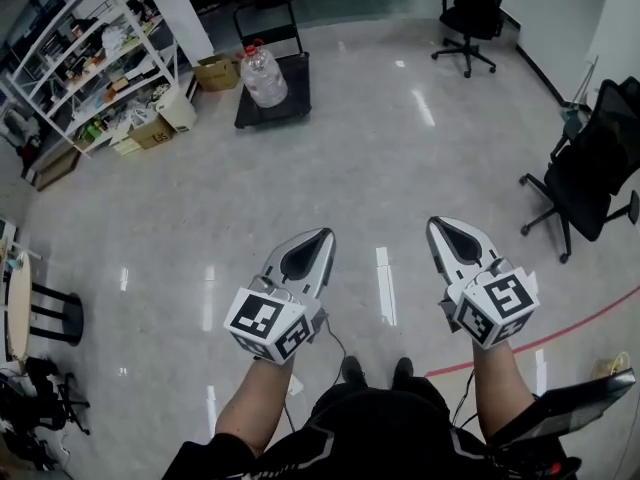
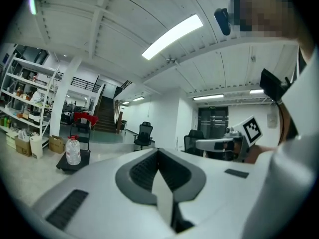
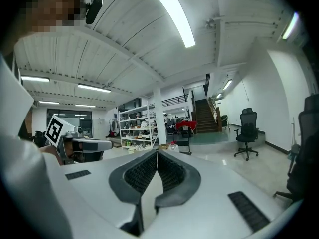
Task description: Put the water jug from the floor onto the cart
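Two tongs, both pressed together and pinching nothing: left tongs (image 1: 322,238) and right tongs (image 1: 441,226), held side by side, near level, over bare floor (image 1: 400,148). Water jug (image 1: 264,76) stands upright on the cart (image 1: 297,93), well ahead of the left tongs and off to its left. Judgement: jug is already off the floor, so the tongs carry no load and are likely kept shut simply for moving about.

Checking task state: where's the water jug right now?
Head view, upper left: the water jug stands on the black cart, just right of the cardboard box beside the shelving.
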`<state>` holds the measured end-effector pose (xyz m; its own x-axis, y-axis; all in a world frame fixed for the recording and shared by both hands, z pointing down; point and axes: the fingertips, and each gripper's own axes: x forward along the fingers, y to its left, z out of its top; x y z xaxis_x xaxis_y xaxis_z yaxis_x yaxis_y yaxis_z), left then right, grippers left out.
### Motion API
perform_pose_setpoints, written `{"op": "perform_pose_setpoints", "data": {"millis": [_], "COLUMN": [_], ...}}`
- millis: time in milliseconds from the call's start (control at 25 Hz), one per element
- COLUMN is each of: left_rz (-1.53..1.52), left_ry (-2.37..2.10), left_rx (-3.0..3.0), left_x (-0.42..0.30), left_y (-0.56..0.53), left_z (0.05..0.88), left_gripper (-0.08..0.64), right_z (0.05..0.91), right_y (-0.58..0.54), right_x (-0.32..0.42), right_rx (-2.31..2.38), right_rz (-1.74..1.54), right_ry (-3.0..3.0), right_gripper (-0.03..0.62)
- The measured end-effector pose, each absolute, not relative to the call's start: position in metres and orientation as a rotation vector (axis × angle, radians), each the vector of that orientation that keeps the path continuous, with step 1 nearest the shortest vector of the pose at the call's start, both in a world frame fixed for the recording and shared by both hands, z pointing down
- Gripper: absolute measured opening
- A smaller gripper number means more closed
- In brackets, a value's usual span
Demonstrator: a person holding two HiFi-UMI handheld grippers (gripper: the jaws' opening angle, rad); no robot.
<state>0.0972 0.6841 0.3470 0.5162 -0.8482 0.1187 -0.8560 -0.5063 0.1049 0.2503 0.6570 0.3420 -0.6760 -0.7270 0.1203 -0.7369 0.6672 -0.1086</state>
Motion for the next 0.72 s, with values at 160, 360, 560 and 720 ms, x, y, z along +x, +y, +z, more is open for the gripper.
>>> {"op": "perform_pose_setpoints", "data": {"millis": [160, 360, 560, 720], "left_rz": [0.095, 0.126, 0.126, 0.141], "left_ry": [-1.487, -1.468, -1.49, -1.472], "left_rx": [2.622, 2.652, 2.667, 2.655], "left_x": [0.114, 0.147, 0.153, 0.161], "left_y": [0.708, 0.725, 0.735, 0.743], "left_z": [0.338, 0.335, 0.323, 0.333], "left_gripper": [0.002, 0.002, 0.002, 0.002], "right_z": [0.338, 0.327, 0.32, 0.332], "right_y": [0.675, 0.685, 0.695, 0.7], "right_x": [0.259, 0.287, 0.292, 0.301], "right_rx": [1.186, 1.207, 1.204, 1.224], "right_rz": [0.226, 0.19, 0.164, 0.182], "right_ry": [-2.843, -2.85, -2.85, -2.824], "right_gripper": [0.003, 0.003, 0.003, 0.002]}}
